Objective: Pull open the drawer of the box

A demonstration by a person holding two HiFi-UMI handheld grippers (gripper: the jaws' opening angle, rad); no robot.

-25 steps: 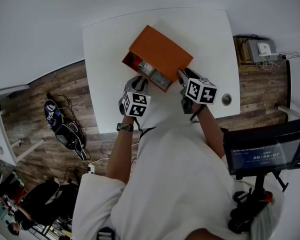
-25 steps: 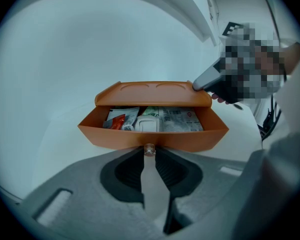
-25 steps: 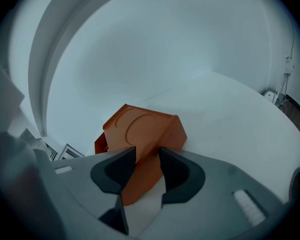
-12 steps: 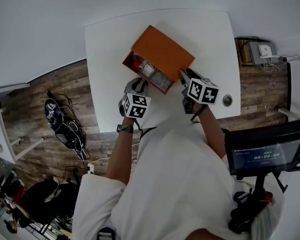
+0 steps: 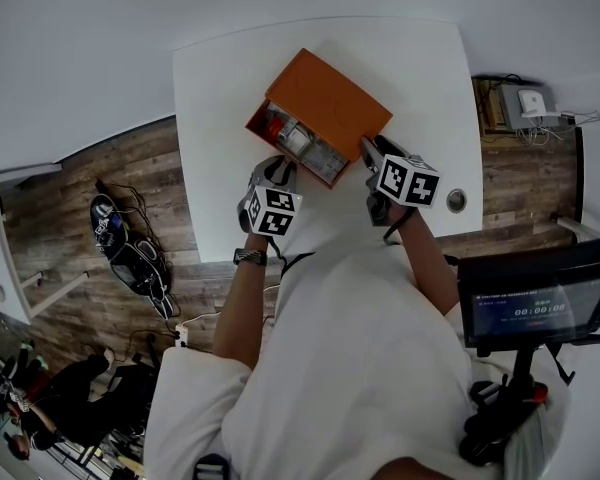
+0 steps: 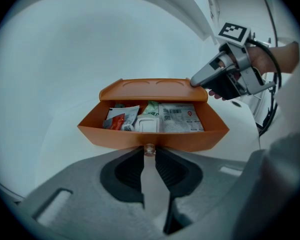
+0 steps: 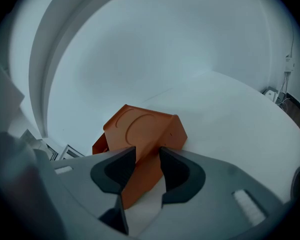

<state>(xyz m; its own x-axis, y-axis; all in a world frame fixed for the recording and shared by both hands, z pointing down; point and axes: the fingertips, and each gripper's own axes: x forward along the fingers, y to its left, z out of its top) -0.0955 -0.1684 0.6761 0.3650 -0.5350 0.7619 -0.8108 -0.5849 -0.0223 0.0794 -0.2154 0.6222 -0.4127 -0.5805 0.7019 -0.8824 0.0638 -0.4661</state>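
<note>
An orange box (image 5: 325, 98) lies slantwise on the white table (image 5: 420, 68). Its drawer (image 5: 298, 146) stands pulled out toward me, and several packets and a white case (image 6: 147, 124) show inside. My left gripper (image 5: 282, 165) is at the drawer's front wall (image 6: 152, 138), shut on the small clear knob (image 6: 149, 149). My right gripper (image 5: 366, 151) is at the box's near right corner. In the right gripper view the box's end wall (image 7: 145, 129) fills the gap in the right gripper (image 7: 147, 156), which is shut on it.
The table's near edge runs just below both grippers, with a round cable hole (image 5: 453, 200) at its right. A dark monitor (image 5: 535, 308) stands to the lower right. Cables and gear (image 5: 130, 253) lie on the wood floor at left.
The drawer seems a touch further out, drawn by the left gripper. The right gripper and the box have stayed where they were.
</note>
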